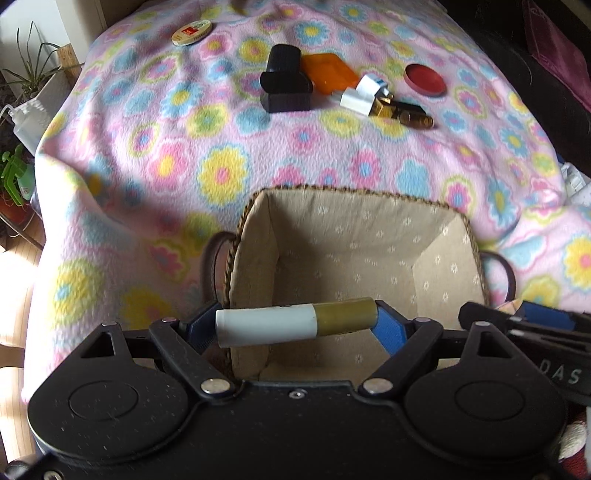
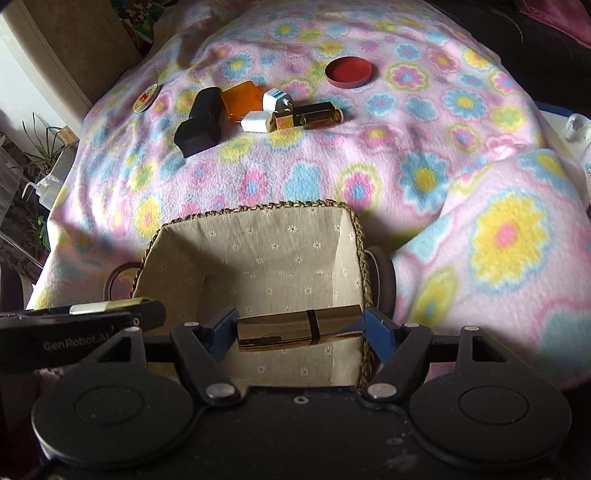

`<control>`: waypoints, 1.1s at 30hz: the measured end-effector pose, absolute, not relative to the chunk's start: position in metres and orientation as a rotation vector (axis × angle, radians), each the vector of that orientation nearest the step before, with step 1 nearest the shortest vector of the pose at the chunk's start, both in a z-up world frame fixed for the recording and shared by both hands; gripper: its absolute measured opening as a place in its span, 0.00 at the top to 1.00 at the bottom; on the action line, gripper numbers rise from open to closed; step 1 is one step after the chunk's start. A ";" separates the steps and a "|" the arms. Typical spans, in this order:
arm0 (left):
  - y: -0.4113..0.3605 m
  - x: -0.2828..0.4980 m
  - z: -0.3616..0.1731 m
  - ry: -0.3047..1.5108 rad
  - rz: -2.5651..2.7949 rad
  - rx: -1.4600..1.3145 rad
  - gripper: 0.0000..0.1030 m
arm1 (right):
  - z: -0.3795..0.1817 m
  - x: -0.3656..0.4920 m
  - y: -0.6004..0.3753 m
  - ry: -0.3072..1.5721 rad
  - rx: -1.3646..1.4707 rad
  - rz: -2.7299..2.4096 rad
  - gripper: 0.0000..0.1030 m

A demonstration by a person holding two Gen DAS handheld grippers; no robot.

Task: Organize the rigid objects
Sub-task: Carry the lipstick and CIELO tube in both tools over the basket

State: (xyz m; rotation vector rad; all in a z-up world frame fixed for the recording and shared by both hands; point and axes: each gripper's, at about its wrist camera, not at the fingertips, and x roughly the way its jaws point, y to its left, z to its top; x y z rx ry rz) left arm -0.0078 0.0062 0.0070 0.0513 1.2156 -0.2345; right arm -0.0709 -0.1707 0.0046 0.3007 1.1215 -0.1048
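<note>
My left gripper (image 1: 295, 323) is shut on a white-and-gold tube (image 1: 295, 322), held crosswise over the near edge of the lined wicker basket (image 1: 436, 266). My right gripper (image 2: 300, 328) is shut on a shiny gold rectangular case (image 2: 291, 328), held crosswise over the same basket (image 2: 207, 254). The basket's inside shows only lining. Farther back on the floral blanket lie a black block (image 1: 284, 83), an orange box (image 1: 327, 72), two white chargers (image 1: 364, 94), gold-and-black tubes (image 1: 406, 112), a red lid (image 1: 424, 79) and a round tin (image 1: 192, 32).
The floral blanket (image 1: 221, 173) covers the whole surface and drops off at the left, where plants (image 1: 26, 74) and a plastic bottle stand. Dark furniture sits at the right. A blanket fold (image 2: 498, 240) rises right of the basket.
</note>
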 end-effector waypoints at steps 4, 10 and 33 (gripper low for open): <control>0.010 -0.010 0.000 1.236 -0.215 0.036 0.20 | 0.007 -0.072 -0.166 1.098 0.261 -0.108 0.29; 0.007 -0.008 -0.007 1.258 -0.184 0.057 0.20 | 0.000 -0.067 -0.164 1.100 0.233 -0.102 0.29; -0.005 -0.003 -0.019 1.316 -0.172 0.160 0.20 | -0.014 -0.058 -0.160 1.179 0.187 -0.115 0.29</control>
